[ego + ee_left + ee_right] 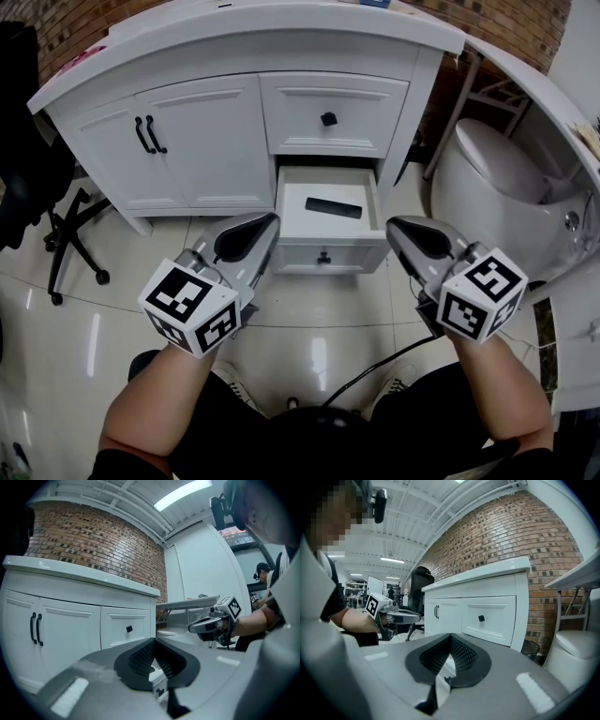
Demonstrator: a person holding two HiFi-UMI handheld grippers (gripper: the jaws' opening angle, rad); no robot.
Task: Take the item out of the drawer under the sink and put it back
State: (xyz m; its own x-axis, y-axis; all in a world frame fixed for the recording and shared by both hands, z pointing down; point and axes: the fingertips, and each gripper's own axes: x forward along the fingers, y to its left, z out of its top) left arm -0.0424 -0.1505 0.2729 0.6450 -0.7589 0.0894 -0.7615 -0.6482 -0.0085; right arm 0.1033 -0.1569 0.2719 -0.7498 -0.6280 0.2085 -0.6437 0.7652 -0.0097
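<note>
The white vanity's lower drawer stands pulled open. A flat black item lies alone on its floor. My left gripper hovers just outside the drawer's front left corner, shut and holding nothing. My right gripper hangs off the front right corner, also shut and empty. In the left gripper view the left gripper has its jaws together, and the right gripper shows beyond them. In the right gripper view the right gripper is pinched closed, with the left gripper off to the side.
Above the open drawer is a closed drawer with a black knob. Two cabinet doors with black handles are to the left. A white toilet stands at the right and a black office chair at the left. The floor is glossy tile.
</note>
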